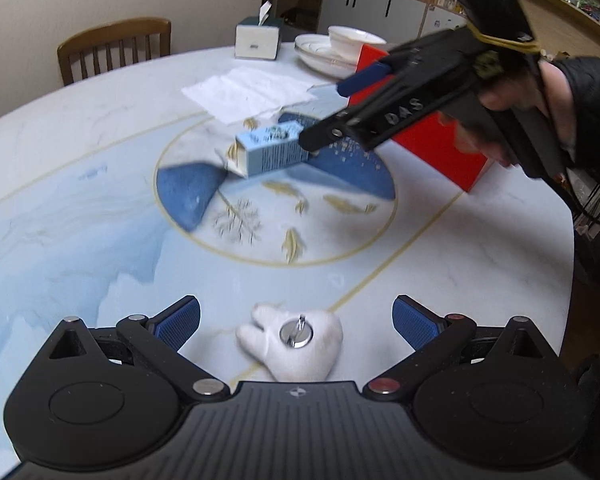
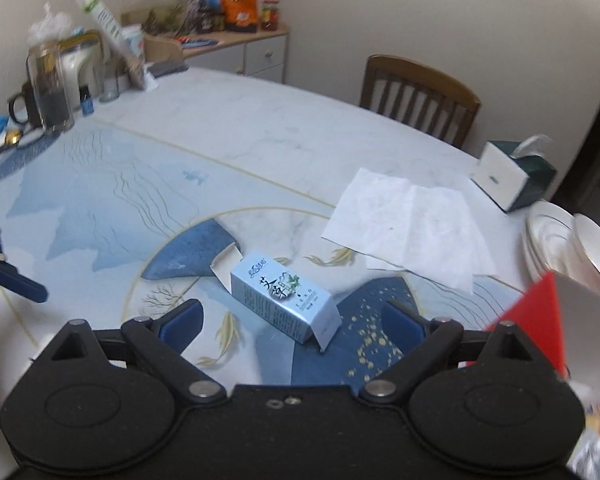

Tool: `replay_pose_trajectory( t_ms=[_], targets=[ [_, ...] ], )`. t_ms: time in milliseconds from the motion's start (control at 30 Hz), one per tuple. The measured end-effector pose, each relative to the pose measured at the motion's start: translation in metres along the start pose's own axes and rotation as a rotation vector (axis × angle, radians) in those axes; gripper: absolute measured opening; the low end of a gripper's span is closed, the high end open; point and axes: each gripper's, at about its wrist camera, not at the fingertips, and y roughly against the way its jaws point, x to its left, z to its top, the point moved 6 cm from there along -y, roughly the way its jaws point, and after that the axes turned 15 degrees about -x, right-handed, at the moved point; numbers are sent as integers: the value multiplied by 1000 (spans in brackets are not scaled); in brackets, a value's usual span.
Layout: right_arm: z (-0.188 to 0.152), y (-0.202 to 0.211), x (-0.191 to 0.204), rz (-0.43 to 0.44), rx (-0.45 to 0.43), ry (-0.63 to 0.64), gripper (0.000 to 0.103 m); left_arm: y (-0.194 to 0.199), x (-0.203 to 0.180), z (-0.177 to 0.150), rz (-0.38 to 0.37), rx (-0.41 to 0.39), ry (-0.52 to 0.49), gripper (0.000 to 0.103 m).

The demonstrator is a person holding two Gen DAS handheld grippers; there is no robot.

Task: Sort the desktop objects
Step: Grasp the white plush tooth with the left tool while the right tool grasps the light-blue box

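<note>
1. Carton (image 2: pixel 286 300), small and pale blue, lies on its side on the painted centre of the round table (image 2: pixel 260 120), end flaps open.
2. Right gripper (image 2: pixel 292 320): blue fingers spread wide either side of the carton, not touching it; nothing held.
3. Left gripper (image 1: pixel 296 326): also spread, empty; a white plush toy (image 1: pixel 296 344) with a metal ring lies between its fingers on the table.
4. Red box (image 1: pixel 432 136) stands just behind the carton, partly hidden by the right gripper.
5. Unfolded tissue (image 2: pixel 408 224) lies beyond the carton; tissue box (image 2: pixel 508 176) and stacked plates (image 2: pixel 552 236) further back.
6. Jars and a pitcher (image 2: pixel 50 92) crowd the far-left edge.
</note>
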Motion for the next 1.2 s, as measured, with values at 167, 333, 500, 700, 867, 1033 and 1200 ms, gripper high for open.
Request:
replay_pose_trajectory(
  t_ms=[167, 333, 500, 700, 867, 1033, 1200],
  targets=[
    [-1, -25, -2, 38, 16, 39, 96, -3, 1, -11, 20, 13, 15, 103],
    [-4, -45, -2, 72, 39, 51, 95, -4, -3, -16, 17, 14, 26, 103],
    [-9, -56, 2, 102, 57, 51, 92, -5, -8, -20, 13, 9, 30, 103],
    [-11, -60, 3, 115, 72, 35, 82, -5, -5, -23, 36, 10, 42, 102],
    [-14, -64, -3, 115, 90, 9, 74, -4, -5, -22, 53, 2, 46, 96],
    [-12, -65, -6, 125, 95, 2, 63, -3, -5, -21, 74, 0, 30, 80],
    [-11, -61, 0, 134, 107, 10, 48, -3, -4, -20, 99, 1, 22, 67]
  ],
)
